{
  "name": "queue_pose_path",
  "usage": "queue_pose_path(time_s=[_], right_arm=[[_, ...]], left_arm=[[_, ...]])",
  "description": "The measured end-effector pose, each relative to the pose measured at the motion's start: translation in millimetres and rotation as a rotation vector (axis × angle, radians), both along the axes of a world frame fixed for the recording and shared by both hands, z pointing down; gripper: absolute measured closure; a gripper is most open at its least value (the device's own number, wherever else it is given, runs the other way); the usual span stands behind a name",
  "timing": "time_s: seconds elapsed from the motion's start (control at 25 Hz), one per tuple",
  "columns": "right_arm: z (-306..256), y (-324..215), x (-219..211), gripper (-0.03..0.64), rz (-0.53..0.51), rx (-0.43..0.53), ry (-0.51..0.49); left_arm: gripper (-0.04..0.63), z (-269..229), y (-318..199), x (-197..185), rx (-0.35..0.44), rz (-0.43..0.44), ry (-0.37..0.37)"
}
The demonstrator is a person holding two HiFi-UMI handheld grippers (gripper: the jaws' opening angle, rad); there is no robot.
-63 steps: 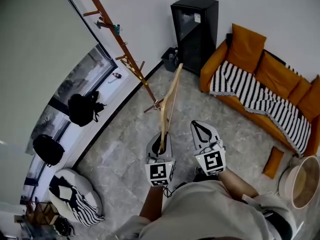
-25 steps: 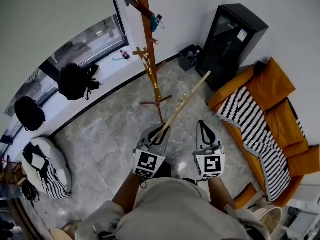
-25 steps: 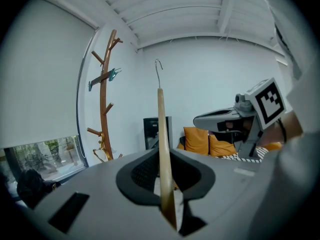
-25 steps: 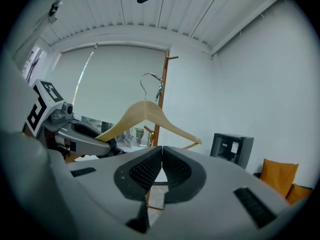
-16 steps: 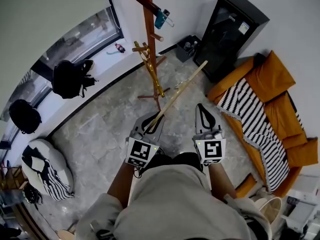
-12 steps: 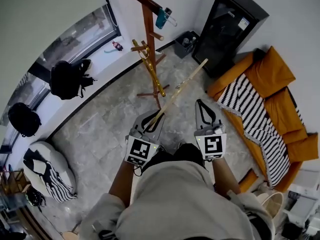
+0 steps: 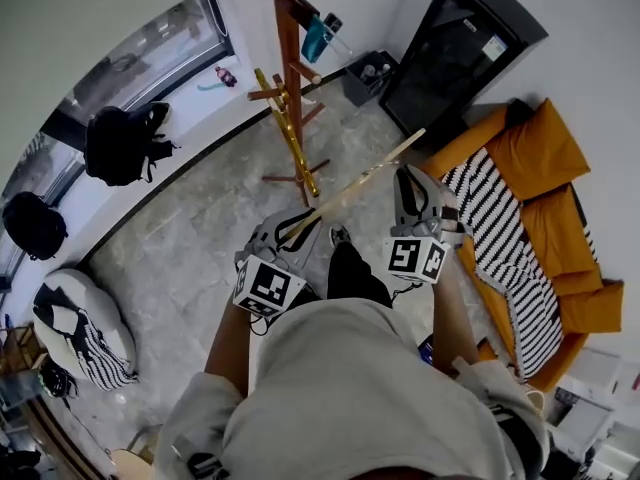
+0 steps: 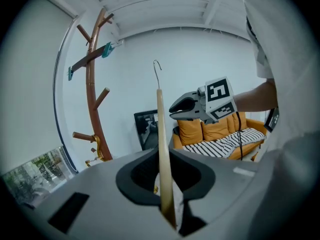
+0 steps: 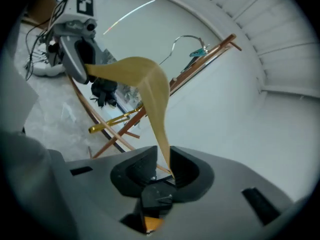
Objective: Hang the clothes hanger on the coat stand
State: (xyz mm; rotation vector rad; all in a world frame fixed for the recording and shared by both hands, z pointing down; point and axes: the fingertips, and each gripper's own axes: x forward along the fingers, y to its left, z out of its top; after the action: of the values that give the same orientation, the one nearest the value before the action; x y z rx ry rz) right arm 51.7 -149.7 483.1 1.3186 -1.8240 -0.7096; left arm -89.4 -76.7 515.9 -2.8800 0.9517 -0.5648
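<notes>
left gripper [image 7: 290, 233] clamped on one end of the hanger [image 7: 352, 190]. right gripper [image 7: 407, 175] jaws just been opening, slightly apart, hanger's other tip between them. coat stand [image 7: 290, 78] close ahead.

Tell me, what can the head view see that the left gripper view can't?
Only the head view shows the black backpacks by the window and the marble floor. Only the left gripper view shows the ceiling and, up close, the left gripper with its jaws shut on the wooden hanger. Both show the hanger, the coat stand, the orange sofa and the black cabinet.
</notes>
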Motion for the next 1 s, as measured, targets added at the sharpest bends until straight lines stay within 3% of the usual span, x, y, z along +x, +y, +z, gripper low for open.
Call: queue_pose_path(time_s=[0.08,0.16,0.4,0.48,0.56,0.68,1.0], right_arm=[[5.2,-18.6,5.5,0.447,-0.024,-0.031,0.045],[7.1,-38.9,8.8,0.402,-0.049,-0.04,0.051],[-4.2,-85.1,-6.8,0.402,-0.127,0.018,0.136],[-8.9,-90.9,-11.5,0.464,-0.159,0.042,0.126],[-13.3,-96.6,-14.0,0.524,-0.18,0.047,0.1],[-14.5,-105.2,-19.1,0.523,-0.22,0.037,0.106],[-15.9,-119.0,-39.1,0.528,-0.312,0.039,0.103]], left_arm=[[0.535,-1.7,-15.9,5.9,-0.009,-0.002,-0.003],[0.535,-6.1,-30.1,9.6,-0.018,0.009,-0.009],[0.535,-15.6,-53.9,12.3,-0.028,0.048,-0.062],[0.535,-18.5,-56.6,14.7,-0.044,0.044,-0.044],[0.535,-25.0,-63.6,15.3,-0.051,0.025,-0.02],[0.535,-28.0,-74.5,10.0,-0.052,-0.028,-0.012],[0.526,-30.2,-83.4,-5.7,-0.006,-0.151,-0.077]])
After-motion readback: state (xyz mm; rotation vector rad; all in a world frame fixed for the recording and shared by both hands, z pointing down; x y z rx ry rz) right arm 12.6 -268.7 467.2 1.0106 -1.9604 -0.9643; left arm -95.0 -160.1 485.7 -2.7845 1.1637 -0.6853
